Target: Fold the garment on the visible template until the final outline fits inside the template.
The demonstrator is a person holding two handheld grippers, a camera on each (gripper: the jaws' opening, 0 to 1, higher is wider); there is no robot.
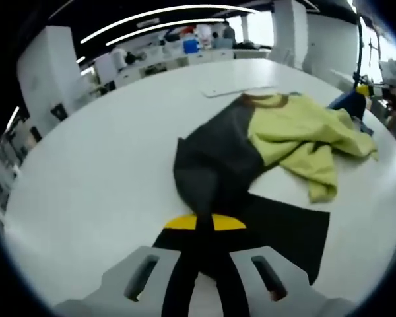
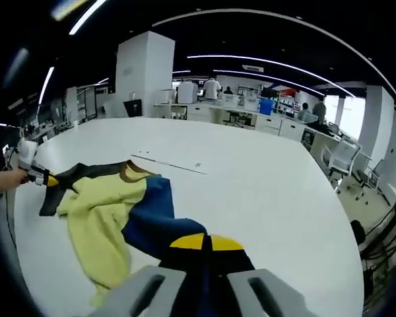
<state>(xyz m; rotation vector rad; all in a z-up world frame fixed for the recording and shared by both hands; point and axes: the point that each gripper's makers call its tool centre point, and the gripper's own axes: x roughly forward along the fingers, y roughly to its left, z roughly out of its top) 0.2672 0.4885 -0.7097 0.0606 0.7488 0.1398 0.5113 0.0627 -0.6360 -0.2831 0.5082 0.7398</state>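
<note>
I'm early in the fold: the garment (image 1: 264, 142) lies crumpled mid-desk (image 1: 86, 178), with no fold squared yet. My left gripper (image 1: 204, 228) pinches its dark sleeve; my right gripper (image 2: 206, 246) is pressed on the blue sleeve. Next I judge I should pull both sleeves apart to flatten it. The left gripper view shows a black sheet (image 1: 297, 231) under the cloth, likely the template; the right gripper view shows the blue sleeve (image 2: 155, 221).

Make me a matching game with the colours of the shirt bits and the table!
Things:
1. table
2. collar
3. middle of the garment
4. side panel

Colours:
a. blue
b. white
c. brown
d. yellow-green

Pairs: 1-b, 2-c, 3-d, 4-a
</note>
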